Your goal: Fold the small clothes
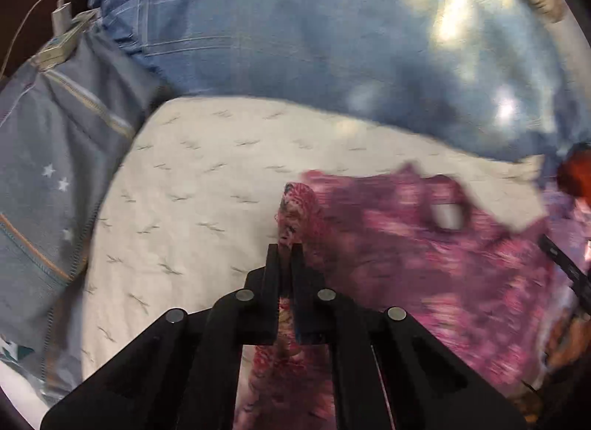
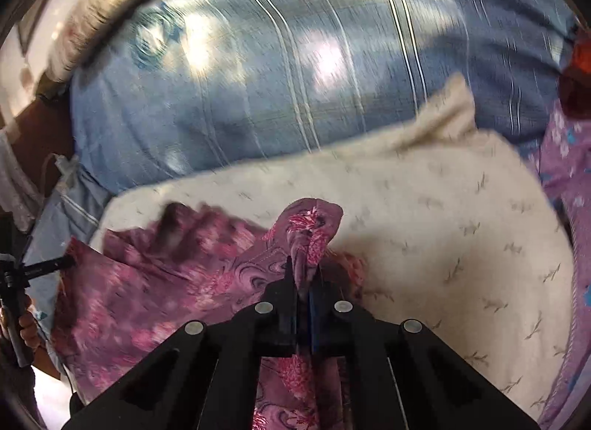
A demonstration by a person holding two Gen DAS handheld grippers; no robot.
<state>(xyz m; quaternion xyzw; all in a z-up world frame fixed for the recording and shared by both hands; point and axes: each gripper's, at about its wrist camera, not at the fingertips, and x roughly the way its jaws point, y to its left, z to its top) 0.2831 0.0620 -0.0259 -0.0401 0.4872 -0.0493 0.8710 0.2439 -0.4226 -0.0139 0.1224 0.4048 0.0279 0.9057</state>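
Observation:
A purple and pink floral garment (image 1: 424,263) lies spread over a cream cloth (image 1: 192,186) on the bed, blurred by motion. My left gripper (image 1: 285,247) is shut on the garment's left edge, a bunch of fabric sticking up between its fingers. In the right wrist view the same garment (image 2: 155,282) stretches to the left over the cream cloth (image 2: 443,215). My right gripper (image 2: 303,267) is shut on its right edge, with a fold of fabric poking up past the tips. The other gripper's black tip (image 2: 44,266) shows at the far left, also at the garment.
A blue striped duvet (image 1: 295,42) is heaped behind the cream cloth. A grey-blue pillow with stars (image 1: 48,178) lies at left, with a white charger and cable (image 1: 61,16) beyond it. A purple flowered sheet (image 2: 569,171) is at right. A red thing (image 2: 580,57) sits at the far right.

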